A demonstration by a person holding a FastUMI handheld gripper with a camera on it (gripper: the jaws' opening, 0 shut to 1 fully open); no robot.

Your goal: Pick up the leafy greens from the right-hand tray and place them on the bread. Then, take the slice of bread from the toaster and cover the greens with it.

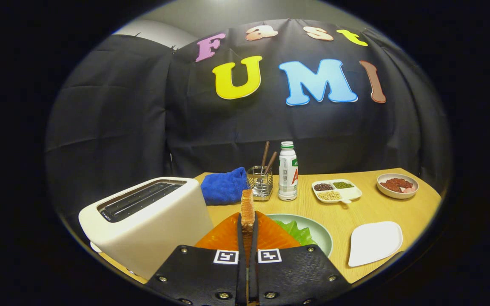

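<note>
- Slice of bread (247, 208): held upright and edge-on between the two fingers, browned crust facing the camera, top edge sticking up past the fingertips. Looks toasted, firm, thin.
- Gripper (247, 227): fingers drawn close together, both pressing the slice's flat faces; clamped on it.
- Step in hand, by my reading: the second half of the task. The slice is out of the toaster and held above the plate; the greens appear to lie there already.
- Leafy greens (298, 231): pale green, ruffled, on the round green plate (323, 238), just ahead and right of the fingers. The bread under them is not visible, hidden by the fingers.
- Orange mat (223, 236) lies under the plate, beneath the fingers.
- Next move likely calls for tipping the slice flat, shifting slightly right over the greens, lowering, then releasing.
- Toaster (147, 221): cream, left of the fingers, slots look empty.
- White tray (374, 242), right of the plate: bare.
</note>
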